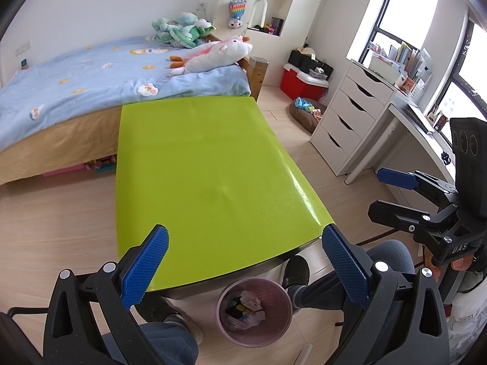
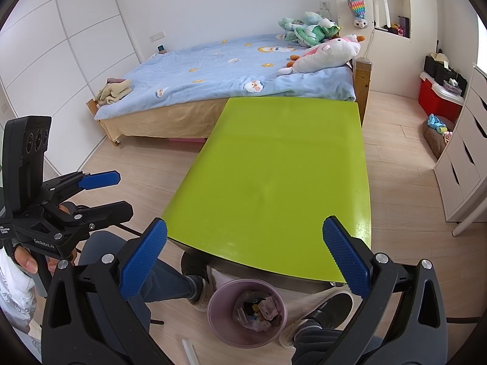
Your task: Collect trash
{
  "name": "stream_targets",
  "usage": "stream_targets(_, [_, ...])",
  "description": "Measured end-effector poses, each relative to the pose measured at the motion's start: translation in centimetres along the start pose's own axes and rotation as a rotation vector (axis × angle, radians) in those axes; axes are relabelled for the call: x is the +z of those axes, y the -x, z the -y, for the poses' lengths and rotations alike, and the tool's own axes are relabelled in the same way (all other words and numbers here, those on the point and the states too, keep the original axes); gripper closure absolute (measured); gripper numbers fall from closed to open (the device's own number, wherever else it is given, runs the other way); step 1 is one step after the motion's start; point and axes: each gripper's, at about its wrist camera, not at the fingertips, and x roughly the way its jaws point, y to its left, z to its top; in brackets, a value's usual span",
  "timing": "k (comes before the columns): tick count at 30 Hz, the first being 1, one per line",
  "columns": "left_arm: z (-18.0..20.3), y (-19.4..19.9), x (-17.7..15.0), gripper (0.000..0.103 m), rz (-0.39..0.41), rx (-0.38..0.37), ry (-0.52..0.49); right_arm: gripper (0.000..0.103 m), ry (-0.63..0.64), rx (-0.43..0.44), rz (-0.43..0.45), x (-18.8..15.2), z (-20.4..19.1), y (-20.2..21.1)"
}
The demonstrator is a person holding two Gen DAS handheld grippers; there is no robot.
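With our left gripper (image 1: 243,269) and right gripper (image 2: 243,257) both wide open and empty above the green table (image 1: 197,167), we judge the crumpled wrappers (image 2: 258,310) in the pink bin (image 2: 217,322) below its near edge probably light and soft, best pinched at a loose fold.

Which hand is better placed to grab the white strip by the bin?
Right, marginally: left gripper and right gripper are open, empty; the white strip shows fuller in the right view.

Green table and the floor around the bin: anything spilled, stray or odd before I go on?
The green table shows nothing on it. The pink bin stands upright on the floor at its near edge, with trash inside. One oddity: a pale stick-like piece lies on the floor beside the bin. Both claws are open and hold nothing.
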Motion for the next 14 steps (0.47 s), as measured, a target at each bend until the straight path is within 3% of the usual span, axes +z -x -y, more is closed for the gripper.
stream_targets(14, [0.6, 0.3, -0.8, 0.006, 0.018, 0.008, -0.028, 0.003, 0.001, 0.001, 0.003, -0.1, -0.1, 0.1])
